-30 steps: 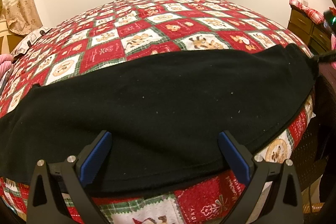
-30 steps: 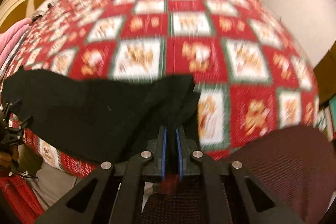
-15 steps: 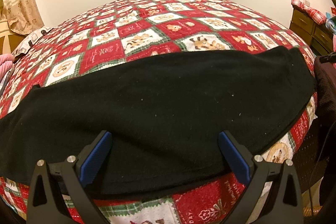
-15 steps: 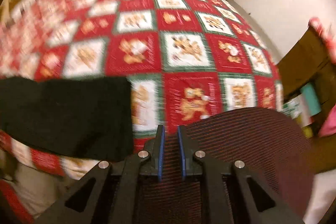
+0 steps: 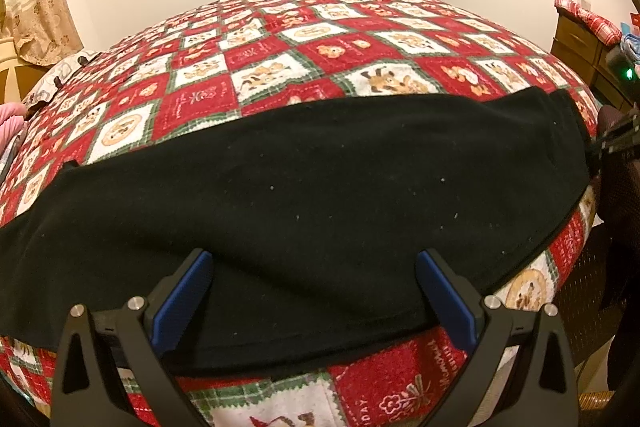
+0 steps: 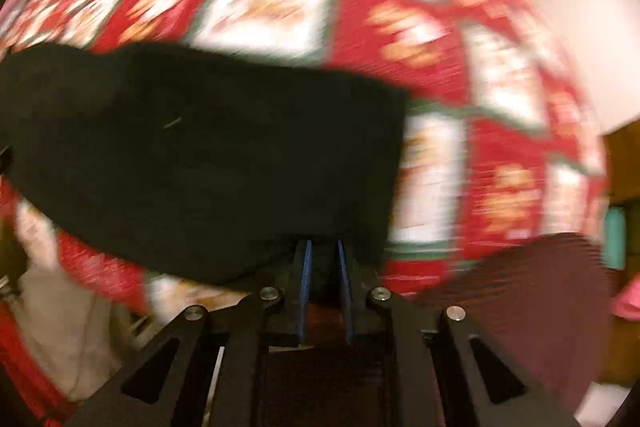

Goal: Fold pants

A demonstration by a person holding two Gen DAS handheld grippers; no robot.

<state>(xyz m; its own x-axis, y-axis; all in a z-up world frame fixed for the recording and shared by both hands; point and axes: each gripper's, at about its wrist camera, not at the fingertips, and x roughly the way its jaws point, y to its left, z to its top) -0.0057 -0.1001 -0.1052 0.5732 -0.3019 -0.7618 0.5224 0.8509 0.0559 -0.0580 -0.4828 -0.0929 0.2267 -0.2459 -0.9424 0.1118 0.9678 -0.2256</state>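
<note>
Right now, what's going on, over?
Left gripper open above black pants. Right gripper nearly shut at the pants' end, grip unclear. Pants flat on quilt.

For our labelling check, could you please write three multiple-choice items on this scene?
1. Where do the pants lie?
A. on the floor
B. on the quilt
C. on the dresser

2. What colour are the pants?
A. blue
B. grey
C. black

3. How does the left gripper stand?
A. open, holding nothing
B. shut on the pants
C. shut on the quilt

Key:
1 B: the pants are spread flat across the quilt, along its near edge.
2 C: the cloth is black all over, flecked with pale lint.
3 A: the left gripper has its fingers wide apart over the pants, with nothing between them.
</note>
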